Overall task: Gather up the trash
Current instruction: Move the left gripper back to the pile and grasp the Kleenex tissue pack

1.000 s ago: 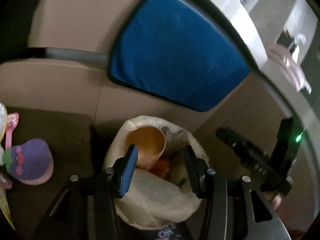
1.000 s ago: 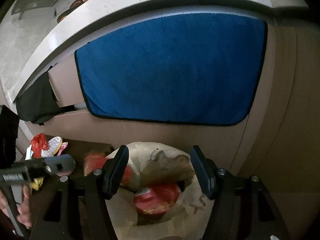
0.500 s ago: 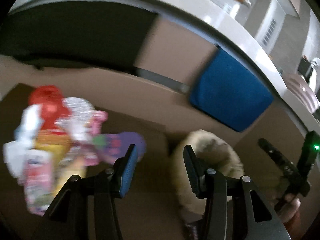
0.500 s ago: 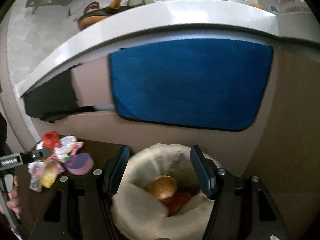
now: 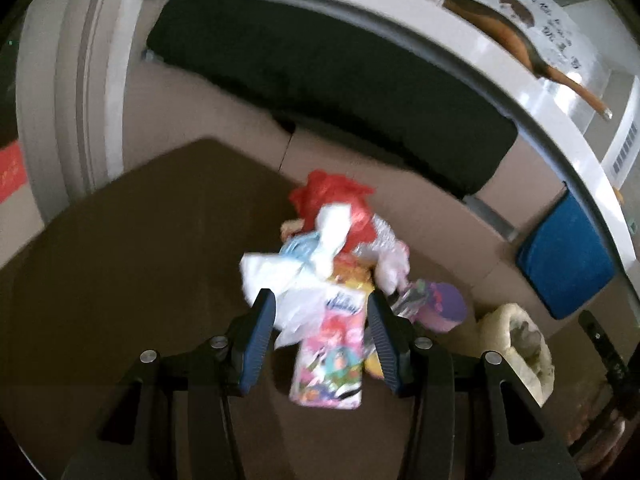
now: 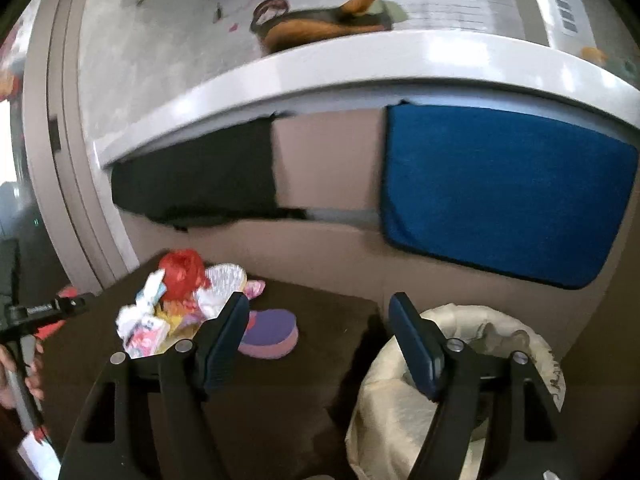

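With its jaws apart and empty, the left gripper (image 5: 320, 332) hovers just short of the trash pile (image 5: 332, 264), lined up to grab, while the right gripper (image 6: 318, 340), jaws just widened and empty, waits beside the bag (image 6: 400, 408).

One trash pile (image 5: 332, 280), one bag (image 6: 460, 384), two cloths.

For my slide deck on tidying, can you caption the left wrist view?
Open left tool poised over a heap of wrappers on the brown mat, cream trash bag waiting at right.
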`<control>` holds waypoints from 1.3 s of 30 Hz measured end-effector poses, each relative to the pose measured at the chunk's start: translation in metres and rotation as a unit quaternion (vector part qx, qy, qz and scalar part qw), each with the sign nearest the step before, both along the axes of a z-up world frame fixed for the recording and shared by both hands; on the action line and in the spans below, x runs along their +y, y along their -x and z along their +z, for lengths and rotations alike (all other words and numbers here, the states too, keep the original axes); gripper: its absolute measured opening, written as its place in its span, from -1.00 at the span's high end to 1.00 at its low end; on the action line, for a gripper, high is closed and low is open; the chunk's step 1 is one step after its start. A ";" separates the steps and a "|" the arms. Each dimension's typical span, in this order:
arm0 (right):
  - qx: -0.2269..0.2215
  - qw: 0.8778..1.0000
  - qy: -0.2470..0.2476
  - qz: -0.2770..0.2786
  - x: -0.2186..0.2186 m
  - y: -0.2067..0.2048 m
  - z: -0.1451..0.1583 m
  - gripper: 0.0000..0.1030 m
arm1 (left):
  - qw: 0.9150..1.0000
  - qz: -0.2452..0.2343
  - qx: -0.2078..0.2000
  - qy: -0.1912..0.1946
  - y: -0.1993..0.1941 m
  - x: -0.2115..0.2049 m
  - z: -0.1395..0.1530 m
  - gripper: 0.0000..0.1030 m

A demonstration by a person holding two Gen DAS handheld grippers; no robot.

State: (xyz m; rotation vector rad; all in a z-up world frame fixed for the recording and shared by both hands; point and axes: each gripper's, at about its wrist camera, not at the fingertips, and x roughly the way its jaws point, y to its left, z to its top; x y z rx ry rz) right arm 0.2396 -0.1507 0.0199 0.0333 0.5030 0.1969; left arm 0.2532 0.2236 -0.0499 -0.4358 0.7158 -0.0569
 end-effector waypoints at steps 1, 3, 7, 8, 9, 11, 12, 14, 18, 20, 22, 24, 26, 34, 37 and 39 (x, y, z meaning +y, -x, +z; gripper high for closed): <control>0.003 1.000 0.012 0.003 0.007 -0.001 -0.003 -0.35 | 1.000 -0.010 0.010 0.006 -0.002 -0.001 -0.007 0.06; 0.008 1.000 0.028 0.010 0.017 0.001 -0.008 -0.35 | 0.999 -0.029 0.025 0.016 -0.004 -0.004 -0.016 0.06; 0.028 0.999 0.032 0.028 0.026 0.001 -0.018 -0.35 | 0.998 -0.057 0.041 -0.008 -0.012 -0.031 -0.032 0.04; 0.036 0.998 0.027 0.033 0.026 0.000 -0.021 -0.35 | 0.997 -0.056 0.040 -0.020 -0.014 -0.034 -0.035 0.04; 0.044 0.998 0.024 0.035 0.024 -0.001 -0.024 -0.35 | 0.997 -0.053 0.041 -0.036 -0.018 -0.040 -0.038 0.04; 0.053 0.998 0.025 0.031 0.023 -0.001 -0.030 -0.35 | 0.996 -0.048 0.048 -0.053 -0.026 -0.047 -0.044 0.04; 0.058 0.998 0.027 0.029 0.021 0.000 -0.033 -0.35 | 0.996 -0.047 0.055 -0.052 -0.031 -0.049 -0.047 0.04; 0.067 0.997 0.025 0.029 0.018 0.000 -0.038 -0.35 | 0.995 -0.042 0.072 -0.046 -0.041 -0.052 -0.055 0.03; 0.085 0.996 0.013 0.032 0.011 0.000 -0.048 -0.35 | 0.994 -0.032 0.083 -0.057 -0.053 -0.058 -0.061 0.00; 0.092 0.995 0.009 0.031 0.009 -0.001 -0.053 -0.35 | 0.994 -0.025 0.093 -0.059 -0.058 -0.057 -0.065 0.00; 0.097 0.995 0.009 0.032 0.009 -0.001 -0.056 -0.35 | 0.993 -0.017 0.103 -0.052 -0.061 -0.053 -0.068 0.00; 0.101 0.994 0.010 0.035 0.010 -0.001 -0.060 -0.35 | 0.993 -0.014 0.111 -0.046 -0.063 -0.051 -0.071 -0.01; 0.104 0.994 0.014 0.037 0.011 -0.002 -0.063 -0.35 | 0.992 -0.015 0.119 -0.037 -0.064 -0.049 -0.073 -0.01; 0.128 0.989 -0.007 0.069 0.018 -0.019 -0.075 -0.35 | 0.994 -0.045 0.094 -0.031 -0.042 -0.054 -0.047 0.24; 0.132 0.986 0.003 0.102 0.029 -0.033 -0.076 -0.35 | 0.995 -0.072 0.071 -0.025 -0.026 -0.059 -0.029 0.24; 0.136 0.982 0.006 0.133 0.038 -0.047 -0.074 -0.35 | 0.995 -0.081 0.059 -0.024 -0.016 -0.059 -0.019 0.24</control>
